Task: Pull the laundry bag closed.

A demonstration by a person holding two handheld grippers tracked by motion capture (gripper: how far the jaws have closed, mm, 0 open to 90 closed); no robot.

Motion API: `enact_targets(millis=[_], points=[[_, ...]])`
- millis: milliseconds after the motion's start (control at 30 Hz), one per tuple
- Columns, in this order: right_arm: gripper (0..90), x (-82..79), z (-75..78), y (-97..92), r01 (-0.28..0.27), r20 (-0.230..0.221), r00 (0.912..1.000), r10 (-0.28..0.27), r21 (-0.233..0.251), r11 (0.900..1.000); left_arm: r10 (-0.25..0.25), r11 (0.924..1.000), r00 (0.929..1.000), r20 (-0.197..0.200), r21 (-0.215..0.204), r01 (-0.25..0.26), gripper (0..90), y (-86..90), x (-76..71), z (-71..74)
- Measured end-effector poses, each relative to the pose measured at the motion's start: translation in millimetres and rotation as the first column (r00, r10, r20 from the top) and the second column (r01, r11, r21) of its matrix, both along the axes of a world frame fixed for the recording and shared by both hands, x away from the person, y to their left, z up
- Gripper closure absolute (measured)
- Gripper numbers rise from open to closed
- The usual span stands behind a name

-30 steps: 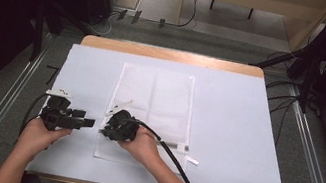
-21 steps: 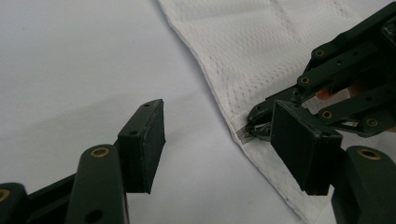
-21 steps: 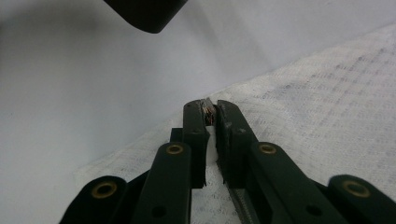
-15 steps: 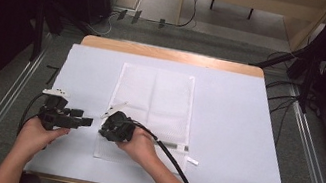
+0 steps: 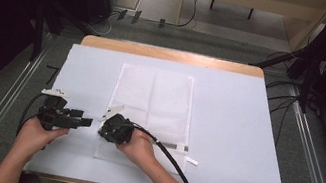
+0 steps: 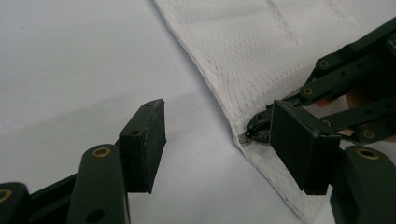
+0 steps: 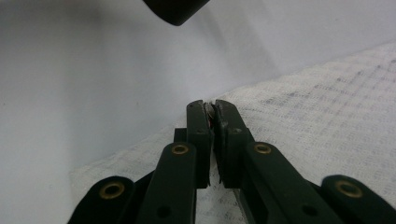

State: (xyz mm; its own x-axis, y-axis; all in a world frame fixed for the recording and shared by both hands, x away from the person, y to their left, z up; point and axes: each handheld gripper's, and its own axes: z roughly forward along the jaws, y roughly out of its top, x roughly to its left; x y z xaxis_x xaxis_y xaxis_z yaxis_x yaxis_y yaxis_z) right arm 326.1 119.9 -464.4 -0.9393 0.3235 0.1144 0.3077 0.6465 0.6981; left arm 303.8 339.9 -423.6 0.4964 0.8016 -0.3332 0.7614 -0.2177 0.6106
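Right gripper view: right gripper (image 7: 212, 109) pinches mesh bag (image 7: 317, 121) edge.

The right claw (image 7: 212, 108) has just closed, pinching the mesh bag's (image 5: 152, 97) edge.

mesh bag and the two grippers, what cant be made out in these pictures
- Mesh bag, high view: the right gripper and hand cover its near left corner.
- Left gripper view: the left gripper, jaws open, hides part of the bag edge behind one jaw.
- Right gripper view: the shut jaws hide how much of the edge is pinched.
- Small white tab by the bag, high view: too small to identify.
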Motion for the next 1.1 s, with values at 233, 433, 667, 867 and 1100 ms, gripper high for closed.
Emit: enact_targets(millis=[233,433,667,867,1100], points=[[88.1,7.0,7.1,-6.8,-0.004,-0.011,0.9999,0.005,0.021,0.9998,-0.043,0.9991,0.9991,-0.001,0.004,0.043,39.1,-4.2,-0.1,-1.3],[88.1,9.9,12.1,-10.4,-0.010,-0.005,0.9999,0.010,0.024,0.9997,-0.076,0.9971,0.9971,-0.005,-0.005,0.076,40.7,-7.2,-0.2,-2.5],[88.1,14.0,21.7,-12.5,-0.013,-0.002,0.9999,0.013,0.035,0.9993,-0.133,0.9910,0.9910,-0.017,-0.018,0.133,46.5,-12.2,-0.2,-6.4],[88.0,15.2,31.1,-15.2,-0.017,0.000,0.9998,0.017,0.051,0.9986,-0.196,0.9805,0.9789,-0.056,-0.008,0.196,53.5,-23.5,1.6,-11.9],[88.0,15.2,34.3,-17.1,-0.025,-0.002,0.9997,0.026,0.063,0.9977,-0.232,0.9728,0.9677,-0.099,-0.023,0.230,63.4,-29.8,4.9,-14.8]])
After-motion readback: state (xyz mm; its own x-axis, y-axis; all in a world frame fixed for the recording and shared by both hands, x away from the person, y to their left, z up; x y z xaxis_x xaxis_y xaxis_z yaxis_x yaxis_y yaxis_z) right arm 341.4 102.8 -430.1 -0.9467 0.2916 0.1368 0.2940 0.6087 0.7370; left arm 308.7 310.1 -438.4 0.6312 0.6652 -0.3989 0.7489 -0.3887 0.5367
